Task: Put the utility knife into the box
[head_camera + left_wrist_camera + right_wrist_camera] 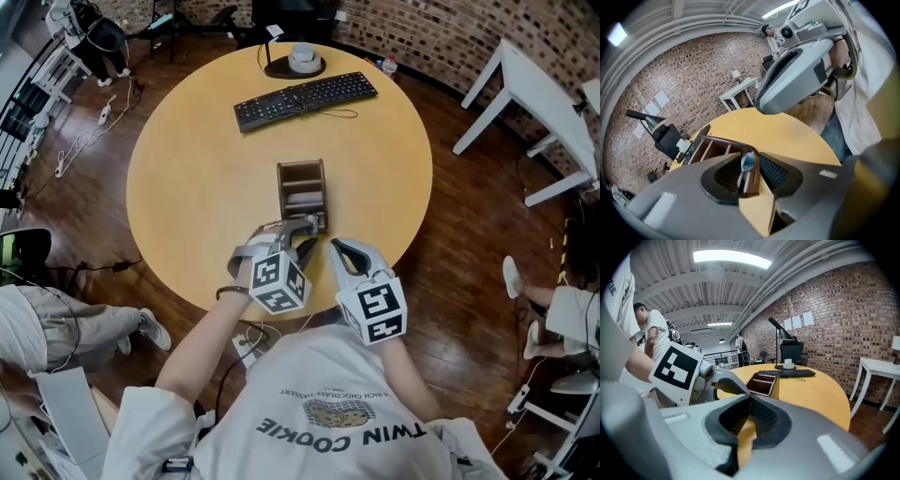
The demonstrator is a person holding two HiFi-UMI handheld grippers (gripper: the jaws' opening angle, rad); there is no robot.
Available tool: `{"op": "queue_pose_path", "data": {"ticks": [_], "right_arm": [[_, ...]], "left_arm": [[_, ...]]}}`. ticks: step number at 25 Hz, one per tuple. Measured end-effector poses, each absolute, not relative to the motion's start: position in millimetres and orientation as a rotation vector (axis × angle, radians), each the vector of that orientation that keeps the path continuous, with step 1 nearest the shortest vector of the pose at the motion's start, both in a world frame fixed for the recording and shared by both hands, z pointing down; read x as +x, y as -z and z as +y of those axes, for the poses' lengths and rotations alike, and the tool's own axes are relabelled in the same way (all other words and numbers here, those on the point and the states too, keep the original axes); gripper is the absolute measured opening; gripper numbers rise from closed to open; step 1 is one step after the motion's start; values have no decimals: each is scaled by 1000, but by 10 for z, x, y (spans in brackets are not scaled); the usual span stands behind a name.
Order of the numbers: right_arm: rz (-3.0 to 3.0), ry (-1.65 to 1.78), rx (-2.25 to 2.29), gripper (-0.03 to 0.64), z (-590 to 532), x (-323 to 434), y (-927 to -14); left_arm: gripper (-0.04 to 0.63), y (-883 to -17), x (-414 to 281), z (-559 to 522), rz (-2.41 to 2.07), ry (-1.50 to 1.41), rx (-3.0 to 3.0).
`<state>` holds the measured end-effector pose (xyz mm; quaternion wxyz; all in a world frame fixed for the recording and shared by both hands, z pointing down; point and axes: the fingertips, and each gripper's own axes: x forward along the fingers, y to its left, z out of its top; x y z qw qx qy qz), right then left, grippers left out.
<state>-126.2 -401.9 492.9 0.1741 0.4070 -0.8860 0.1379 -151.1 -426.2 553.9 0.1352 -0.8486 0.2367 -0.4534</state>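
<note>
Grey jaws of my left gripper (pixel 752 160) stand wide apart. The utility knife (pixel 751 177) is between them, but the pads do not seem to squeeze it. It has a brown body and a shiny tip that points up.

The knife is at the near end of the box (pixel 725 140), right by its corner. I cannot tell if it is all the way inside or just leaning on the wall.

I think this is the letting-go step. To do it well, I should pull the gripper straight up and back, slowly. That way the pads do not catch the knife and drag it out. I should not bump the box wall as I go.

My right gripper (pixel 749 408) has its jaws together with nothing in them. It hangs just beside the left one, near the box, and should keep out of the way.

The brown box sits on the round wooden table (pixel 197 178). It has little walls inside that make a few parts. The parts I can see look empty.
</note>
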Motion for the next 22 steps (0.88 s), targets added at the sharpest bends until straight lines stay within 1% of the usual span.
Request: {"op": "queue_pose_path", "data": {"ticks": [8,10,12,16,22], "right_arm": [[-2513,-367,1123,3,-3725,-1332,-4837],[-2520,-354,1117,3,-3641,-1377,-4803],[-2521,-346,1113,3,-3549,-1401,-4786],[-2518,-334,1108,3,-3350,-1407,-4752],[-2522,-320,1066,3,-3076,-1462,-4705]], "left_arm": [[129,-5333,-1661,-3980,806,1250,-2505],[111,-5297,-1716,-3873,836,1231,-2523],[108,-5267,-1744,-3761,862,1211,-2539],[67,-5173,-1741,-3545,929,1130,-2586],[54,-5072,-1694,-3233,1004,1040,-2664]]}}
